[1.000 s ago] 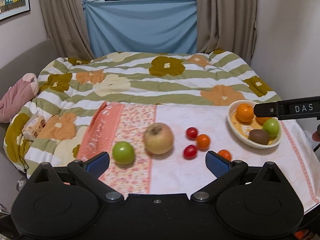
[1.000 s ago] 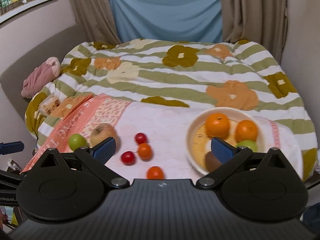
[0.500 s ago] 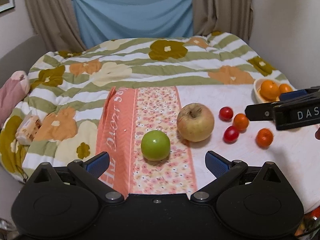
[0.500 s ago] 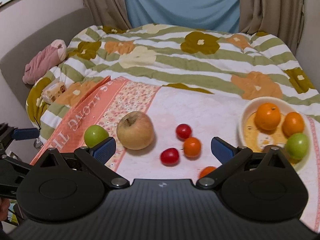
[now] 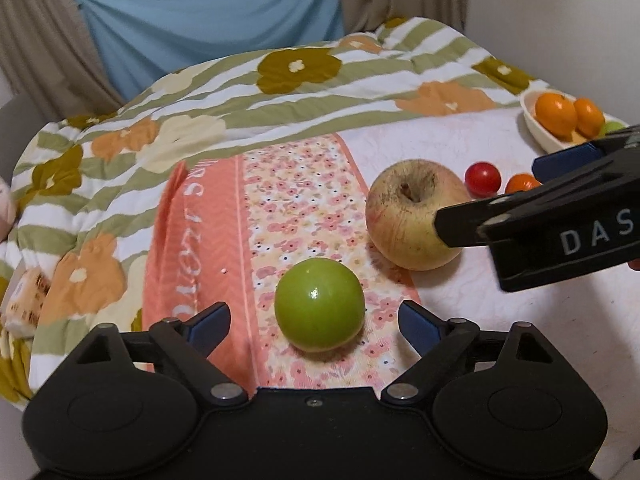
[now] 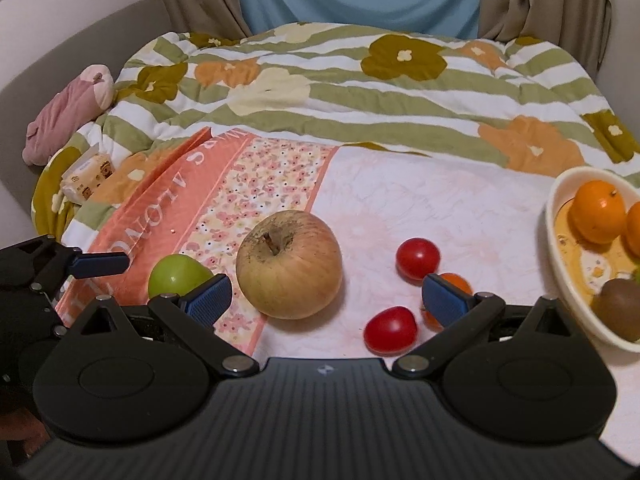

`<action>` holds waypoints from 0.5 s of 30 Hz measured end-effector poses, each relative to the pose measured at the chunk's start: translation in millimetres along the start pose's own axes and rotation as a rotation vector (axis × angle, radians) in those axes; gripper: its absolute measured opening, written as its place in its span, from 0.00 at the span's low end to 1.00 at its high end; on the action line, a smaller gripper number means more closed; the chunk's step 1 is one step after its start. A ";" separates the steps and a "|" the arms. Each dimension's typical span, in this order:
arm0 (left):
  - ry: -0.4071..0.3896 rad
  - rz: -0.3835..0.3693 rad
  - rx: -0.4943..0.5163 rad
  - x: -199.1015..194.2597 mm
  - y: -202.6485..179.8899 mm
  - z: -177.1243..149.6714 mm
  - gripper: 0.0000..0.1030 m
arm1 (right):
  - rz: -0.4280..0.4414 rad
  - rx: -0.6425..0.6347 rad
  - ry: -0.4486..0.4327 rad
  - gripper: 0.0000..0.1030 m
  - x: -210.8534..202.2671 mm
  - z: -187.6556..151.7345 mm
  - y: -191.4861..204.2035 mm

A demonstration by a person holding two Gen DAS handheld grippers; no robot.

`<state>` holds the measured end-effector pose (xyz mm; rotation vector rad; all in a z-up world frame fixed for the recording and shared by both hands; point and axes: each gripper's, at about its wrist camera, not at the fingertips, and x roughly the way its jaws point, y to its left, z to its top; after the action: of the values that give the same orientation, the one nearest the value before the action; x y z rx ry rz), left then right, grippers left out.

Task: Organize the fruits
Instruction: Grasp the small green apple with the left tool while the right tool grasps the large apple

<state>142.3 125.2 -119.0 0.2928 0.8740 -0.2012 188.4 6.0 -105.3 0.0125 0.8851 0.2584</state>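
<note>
My left gripper (image 5: pixel 314 322) spread wide, straddling small round green fruit (image 5: pixel 319 304) on floral cloth's left strip (image 5: pixel 280 184). I centre pads at widest girth, squeeze gently. Right gripper (image 6: pixel 326 296) wide, empty, facing big yellow-red apple (image 6: pixel 289 265).

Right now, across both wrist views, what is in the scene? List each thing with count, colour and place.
Green fruit: 1, green, on the floral cloth strip, between the left gripper's open fingers.
Large apple: 1, yellow-pink, right of the green fruit.
Cherry tomatoes: 2 red visible, on the pale cloth right of the apple.
Small orange fruit: 1 visible, orange, beside the tomatoes, partly hidden.
Bowl: 1, cream, far right; holds two oranges, a kiwi and something green.
Cloth: 1, pink-white with orange floral band, under the fruit.
Quilt: 1, green-striped, flowered.
Tissue pack: 1, left edge.
Pink item: 1, far left.
Left gripper: black, blue pads, open.
Right gripper: same, open.
</note>
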 end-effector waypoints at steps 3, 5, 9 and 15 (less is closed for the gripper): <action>0.004 -0.009 0.020 7.3 -0.8 -0.6 0.86 | -0.002 0.010 0.007 1.00 9.2 -1.2 2.5; 0.005 -0.016 0.027 10.5 0.0 -0.8 0.83 | -0.002 0.015 0.008 1.00 13.0 -1.1 4.3; 0.020 -0.031 0.047 19.1 -0.4 0.4 0.69 | -0.008 0.019 0.014 1.00 20.3 -1.3 6.6; 0.011 -0.046 0.041 20.7 3.2 -2.3 0.56 | -0.019 0.002 0.023 1.00 25.7 1.1 9.3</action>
<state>154.6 127.9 -135.9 0.3123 0.8885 -0.2608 202.7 21.0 -123.1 0.0029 0.9075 0.2400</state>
